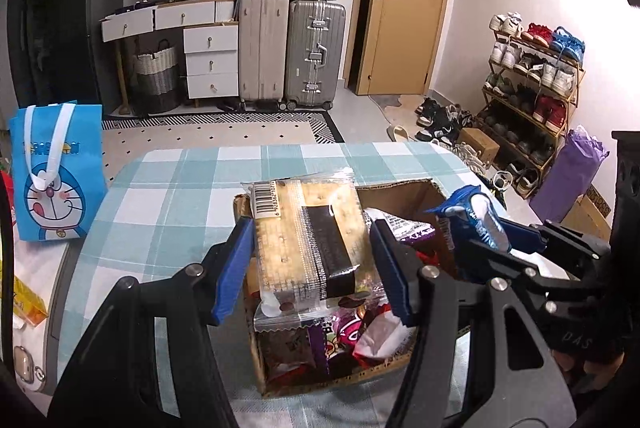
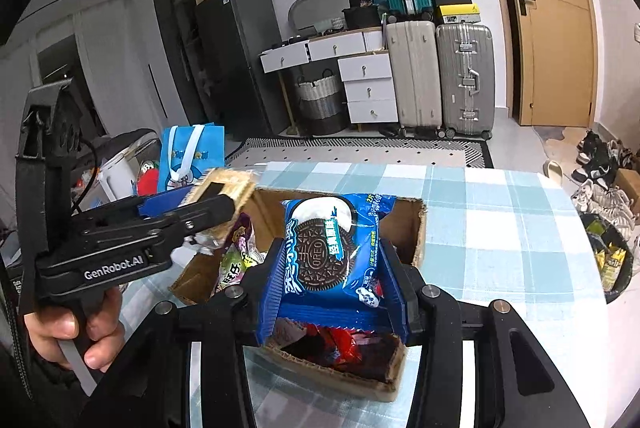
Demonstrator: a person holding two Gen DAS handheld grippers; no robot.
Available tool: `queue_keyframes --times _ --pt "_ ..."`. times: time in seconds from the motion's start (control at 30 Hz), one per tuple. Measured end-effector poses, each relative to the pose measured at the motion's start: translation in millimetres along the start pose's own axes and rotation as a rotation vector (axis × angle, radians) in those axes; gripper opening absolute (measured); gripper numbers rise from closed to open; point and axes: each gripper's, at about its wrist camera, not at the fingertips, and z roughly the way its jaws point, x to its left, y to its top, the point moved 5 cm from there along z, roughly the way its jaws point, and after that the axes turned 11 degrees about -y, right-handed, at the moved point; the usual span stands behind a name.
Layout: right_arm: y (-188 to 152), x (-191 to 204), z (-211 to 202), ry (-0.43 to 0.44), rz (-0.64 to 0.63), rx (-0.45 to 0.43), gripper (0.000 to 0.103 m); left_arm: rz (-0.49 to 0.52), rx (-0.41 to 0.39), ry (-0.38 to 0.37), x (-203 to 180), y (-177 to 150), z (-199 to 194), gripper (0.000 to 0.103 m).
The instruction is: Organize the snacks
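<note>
Here, far off to the left of my left gripper (image 1: pixel 312 260), a blue cartoon tote bag (image 1: pixel 52 172) stands at the edge of the checked tablecloth (image 1: pixel 168 188). My left gripper is clamped on a clear-wrapped cracker packet (image 1: pixel 308 240), its blue pads (image 1: pixel 236 268) pressing both long sides, and the packet hangs above the cardboard box (image 1: pixel 332 376). Directly beneath my left fingers the box is full of loose snack wrappers (image 1: pixel 360 332) in purple, red and white. Just to the right of that gripper, over the box's right side, my right gripper (image 2: pixel 334 268) is closed on a blue Oreo pack (image 2: pixel 332 248), held upright with the cookie print facing the right wrist camera. In that right wrist view my left hand (image 2: pixel 72 332) grips the other tool's handle at the lower left. Beyond and to the right of my right gripper the tablecloth lies bare, and past the table's edge shoes (image 2: pixel 600 164) sit on the floor.
</note>
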Motion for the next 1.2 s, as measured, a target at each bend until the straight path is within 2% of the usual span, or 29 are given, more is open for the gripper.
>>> queue_keyframes --times 0.4,0.53,0.57,0.67,0.7,0.83,0.9,1.03,1.2 --pt "0 0 21 -0.013 -0.016 0.029 0.045 0.021 0.020 0.014 1 0 28 0.057" --pt "0 2 22 -0.024 -0.033 0.029 0.047 0.034 0.006 0.025 0 1 23 0.058" --pt "1 2 20 -0.023 -0.037 0.020 0.050 0.039 0.005 0.018 -1 1 19 0.060" --pt "1 1 11 -0.027 -0.049 -0.005 0.056 0.046 -0.012 0.008 -3 0 5 0.077" --pt "1 0 8 -0.030 -0.051 -0.004 0.062 0.046 -0.017 0.005 -3 -1 1 0.081" --pt "-4 -2 -2 -0.030 -0.060 -0.016 0.081 0.031 -0.022 0.011 0 -6 -19 0.086" --pt "-7 -2 -8 -0.031 -0.059 -0.025 0.096 0.030 -0.034 0.014 0 -9 -28 0.103" --pt "-16 -4 -21 -0.021 -0.053 -0.048 0.103 0.035 -0.061 0.021 -2 -18 -54 0.103" --pt "-28 -4 -32 -0.019 -0.056 -0.065 0.102 0.030 -0.082 0.021 -4 -33 -77 0.103"
